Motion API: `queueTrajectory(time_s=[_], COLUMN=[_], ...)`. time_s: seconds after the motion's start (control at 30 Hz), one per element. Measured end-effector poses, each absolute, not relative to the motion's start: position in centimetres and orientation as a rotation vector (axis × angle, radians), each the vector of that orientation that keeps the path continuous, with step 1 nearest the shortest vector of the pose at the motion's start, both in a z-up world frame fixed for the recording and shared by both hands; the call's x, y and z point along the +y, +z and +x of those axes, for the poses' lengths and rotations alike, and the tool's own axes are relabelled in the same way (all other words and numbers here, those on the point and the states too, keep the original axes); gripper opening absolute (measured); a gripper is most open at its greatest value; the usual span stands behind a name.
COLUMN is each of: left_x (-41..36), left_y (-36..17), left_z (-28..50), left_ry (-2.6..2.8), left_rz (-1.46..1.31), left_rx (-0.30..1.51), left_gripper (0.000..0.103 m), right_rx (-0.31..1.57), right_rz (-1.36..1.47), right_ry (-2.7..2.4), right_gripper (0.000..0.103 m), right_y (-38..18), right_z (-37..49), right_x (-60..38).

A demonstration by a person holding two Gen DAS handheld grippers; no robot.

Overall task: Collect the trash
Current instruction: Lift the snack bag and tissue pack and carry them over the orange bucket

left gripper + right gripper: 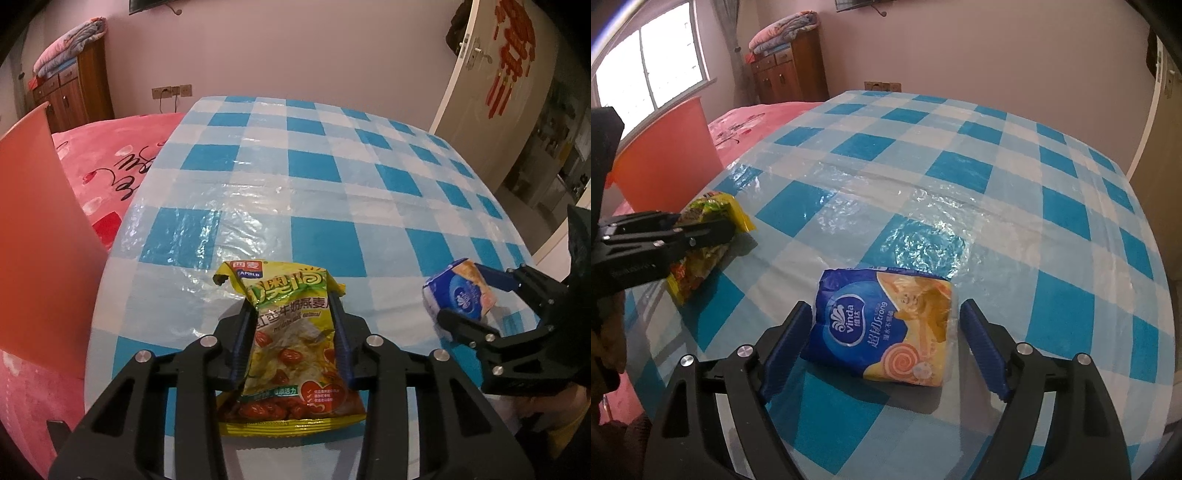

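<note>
A yellow-green oatmeal packet (291, 343) sits between the fingers of my left gripper (293, 306), which is shut on it; the packet's top is crumpled and lifted off the table. It also shows in the right wrist view (701, 243), held by the left gripper (713, 229). A blue Vinda tissue pack (882, 328) lies on the checked table between the fingers of my right gripper (882, 321), which is open around it with gaps on both sides. In the left wrist view the tissue pack (458, 291) sits between the right gripper's fingers (465, 291).
The table (314, 166) has a blue-and-white checked cloth under clear plastic. An orange bin (33, 236) stands at the table's left edge, also in the right wrist view (665, 155). A pink bed (110, 173), a wooden cabinet (790, 74) and a door (491, 74) surround the table.
</note>
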State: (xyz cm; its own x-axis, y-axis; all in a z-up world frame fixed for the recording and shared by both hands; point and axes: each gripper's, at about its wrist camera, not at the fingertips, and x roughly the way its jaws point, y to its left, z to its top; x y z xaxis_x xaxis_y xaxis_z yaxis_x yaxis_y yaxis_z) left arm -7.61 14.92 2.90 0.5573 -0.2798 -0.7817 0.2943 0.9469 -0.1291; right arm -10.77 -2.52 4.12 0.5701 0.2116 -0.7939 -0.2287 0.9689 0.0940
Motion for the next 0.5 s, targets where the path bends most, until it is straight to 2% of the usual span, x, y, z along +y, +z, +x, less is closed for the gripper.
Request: queueTrajectory(time_s=[0.07,0.27,0.5], left_x=[14.8,14.6,14.8], left_y=[3.2,4.3,5.8], left_z=[-7.7,-7.9,-8.0], left_ry=[-0.339,-0.338,-0.33], left_rz=[0.016,0.018,0.023], left_rx=[0.91,0.886,0.855], left_gripper=[0.039,0.039,0.039], right_rx=[0.923,0.916,0.912], right_rz=[-0.029,-0.031,-0.055], right_ry=[0.256,0.249,0.256], right_gripper=[0.071,0.058,0.054], right_y=[4.2,4.5,4.8], right_z=[-10.8,-10.7,-10.9], right_x=[-2.5,-2.6,-2.1])
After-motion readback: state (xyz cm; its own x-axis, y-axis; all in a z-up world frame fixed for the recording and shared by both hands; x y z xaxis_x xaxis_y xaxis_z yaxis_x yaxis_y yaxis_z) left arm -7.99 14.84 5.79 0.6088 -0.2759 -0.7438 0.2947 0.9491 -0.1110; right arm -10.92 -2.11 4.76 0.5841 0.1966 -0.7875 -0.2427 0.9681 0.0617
